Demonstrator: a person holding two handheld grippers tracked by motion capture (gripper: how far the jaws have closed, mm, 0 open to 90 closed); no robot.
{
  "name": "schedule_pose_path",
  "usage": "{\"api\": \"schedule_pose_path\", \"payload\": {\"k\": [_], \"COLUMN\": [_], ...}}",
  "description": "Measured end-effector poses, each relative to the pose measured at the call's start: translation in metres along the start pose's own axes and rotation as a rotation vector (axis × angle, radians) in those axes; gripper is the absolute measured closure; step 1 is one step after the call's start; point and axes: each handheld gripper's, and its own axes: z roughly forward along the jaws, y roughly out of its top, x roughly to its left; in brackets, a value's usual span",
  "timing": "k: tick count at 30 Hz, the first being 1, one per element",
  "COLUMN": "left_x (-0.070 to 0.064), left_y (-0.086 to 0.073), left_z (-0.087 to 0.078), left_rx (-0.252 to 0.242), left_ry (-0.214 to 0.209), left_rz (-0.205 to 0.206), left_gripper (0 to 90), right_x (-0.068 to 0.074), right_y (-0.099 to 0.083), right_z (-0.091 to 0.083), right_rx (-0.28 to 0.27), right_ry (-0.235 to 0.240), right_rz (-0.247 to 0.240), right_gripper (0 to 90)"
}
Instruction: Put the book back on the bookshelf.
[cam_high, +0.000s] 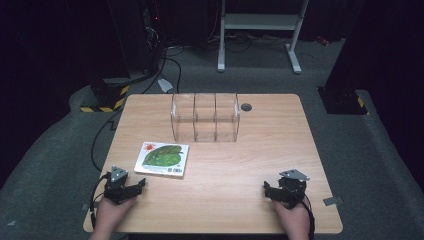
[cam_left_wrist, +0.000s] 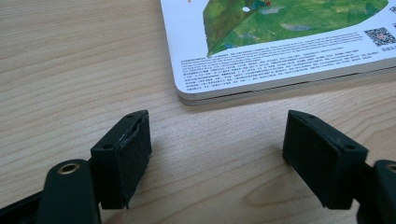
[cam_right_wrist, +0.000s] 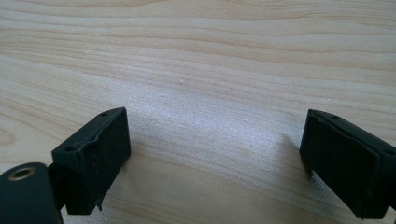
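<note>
In the high view, the book (cam_high: 162, 159) lies flat on the desk (cam_high: 260, 150), near the front-left corner and a little in from the left edge, while the clear organizer (cam_high: 205, 117) with its three compartments stands toward the back edge, about in the middle. The left gripper (cam_high: 131, 191) rests at the front-left part of the desk, just beside the book's near corner, and its jaws are apart; the right gripper (cam_high: 270, 191) rests toward the front-right corner, well apart from the book, also with its jaws apart. I judge that the step in hand is to take up the book with the left gripper, probably to stand it in one compartment of the organizer. In the left gripper view, the book (cam_left_wrist: 280, 42) shows its near edge and rounded corner just ahead of the two spread jaws, and it lies fully flat on the wood, so no gap is seen under it. To do this well, the left gripper should go low and forward so that one jaw slides under the edge, or the right gripper should first hold or tilt the far side. In the right gripper view, the right gripper (cam_right_wrist: 215, 154) has only bare wood between its spread jaws, so it is free to help.
</note>
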Motion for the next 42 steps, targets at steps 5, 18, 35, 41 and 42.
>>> {"api": "schedule_pose_path", "payload": {"k": [5, 18, 35, 41, 42], "left_x": [0.0, -0.001, -0.006, -0.017, -0.017], "left_y": [0.0, 0.001, 0.018, 0.036, 0.04], "left_z": [0.0, -0.001, -0.016, -0.024, -0.023], "left_rx": [-0.002, 0.015, -0.009, -0.047, -0.045], "left_ry": [0.001, 0.008, -0.019, -0.028, -0.027], "left_rz": [0.0, 0.003, -0.001, 0.011, 0.01], "left_gripper": [23.6, 22.6, 19.1, 18.9, 18.8], "right_x": [0.0, 0.0, 0.0, 0.0, 0.0], "right_y": [0.0, 0.0, 0.0, 0.0, 0.0], "right_z": [0.0, 0.0, 0.0, 0.0, 0.001], "right_rx": [-0.002, -0.002, -0.003, -0.003, -0.003], "right_ry": [0.0, 0.0, 0.001, 0.001, 0.001], "right_rz": [-0.005, -0.005, -0.006, -0.005, -0.006], "right_gripper": [8.4, 8.6, 8.9, 8.9, 8.9]}}
